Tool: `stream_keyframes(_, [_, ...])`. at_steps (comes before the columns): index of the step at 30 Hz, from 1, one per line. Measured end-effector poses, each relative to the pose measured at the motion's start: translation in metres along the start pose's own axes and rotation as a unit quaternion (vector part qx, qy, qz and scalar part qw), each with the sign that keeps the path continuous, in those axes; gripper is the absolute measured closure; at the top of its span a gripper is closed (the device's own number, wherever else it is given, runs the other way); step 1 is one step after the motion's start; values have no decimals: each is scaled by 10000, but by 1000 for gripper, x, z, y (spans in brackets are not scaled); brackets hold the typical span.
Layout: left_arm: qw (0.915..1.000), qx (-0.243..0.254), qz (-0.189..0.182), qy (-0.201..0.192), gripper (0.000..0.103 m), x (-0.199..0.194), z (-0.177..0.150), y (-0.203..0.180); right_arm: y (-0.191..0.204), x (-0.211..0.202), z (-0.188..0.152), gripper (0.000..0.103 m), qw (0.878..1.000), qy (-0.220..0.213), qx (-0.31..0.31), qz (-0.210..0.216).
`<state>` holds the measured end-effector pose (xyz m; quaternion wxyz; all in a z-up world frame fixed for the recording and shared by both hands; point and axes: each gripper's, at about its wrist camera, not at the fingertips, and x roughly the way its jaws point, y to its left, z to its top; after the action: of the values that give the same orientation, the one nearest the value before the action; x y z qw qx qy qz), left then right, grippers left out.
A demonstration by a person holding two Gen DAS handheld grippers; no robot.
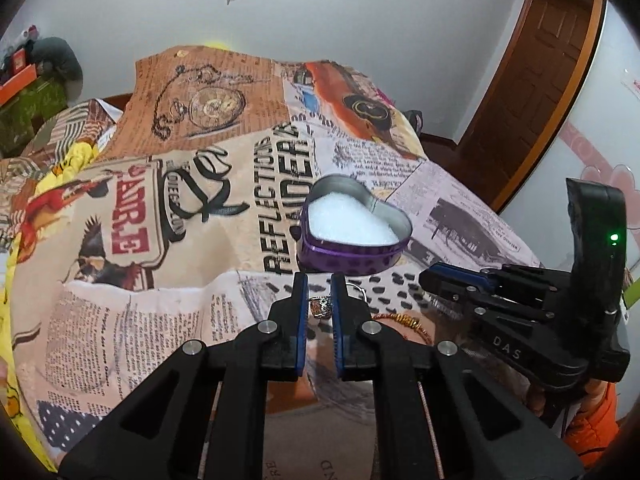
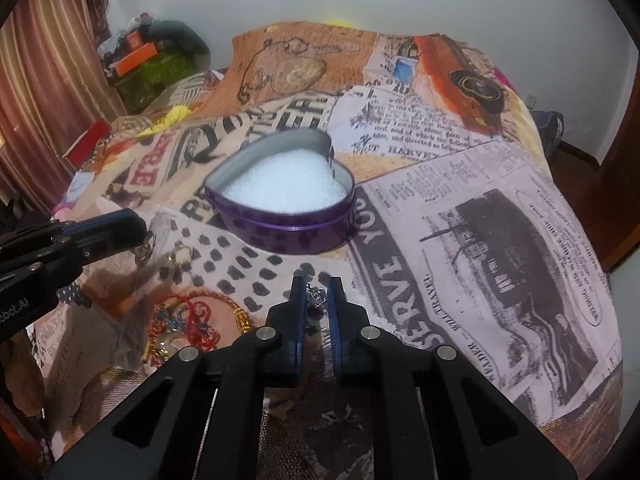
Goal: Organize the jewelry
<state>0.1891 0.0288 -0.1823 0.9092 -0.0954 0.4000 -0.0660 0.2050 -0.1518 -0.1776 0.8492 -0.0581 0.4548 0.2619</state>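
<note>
A purple heart-shaped tin [image 1: 352, 258] with white foam inside stands open on the printed bedspread; it also shows in the right wrist view [image 2: 288, 232]. My left gripper [image 1: 320, 280] is shut on an ornate ring [image 1: 320, 306], just in front of the tin. My right gripper [image 2: 318, 282] is shut on a small silver pendant [image 2: 316, 296], also in front of the tin. The right gripper shows at the right of the left wrist view [image 1: 430, 276]. The left gripper shows at the left of the right wrist view [image 2: 138, 228], with the ring [image 2: 145, 250] hanging from it.
A pile of jewelry lies on the bedspread: red and gold bangles [image 2: 192, 316], a gold ring [image 2: 182, 254], and an orange-gold bracelet [image 1: 404, 320]. Boxes and clutter [image 2: 140, 64] stand at the far left by a curtain. A wooden door [image 1: 532, 80] is at the right.
</note>
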Motion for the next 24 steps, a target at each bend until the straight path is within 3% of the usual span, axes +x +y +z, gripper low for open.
stream_keyframes(14, [9978,165,119,-625,93,-35,27,-14,6,-60,28,94,9961,-873,54,-115])
stream_keyframes(24, [9957,279,238,-850,93,-34,45,-12,14,-77,46,94,9915,-1294,-22,-133])
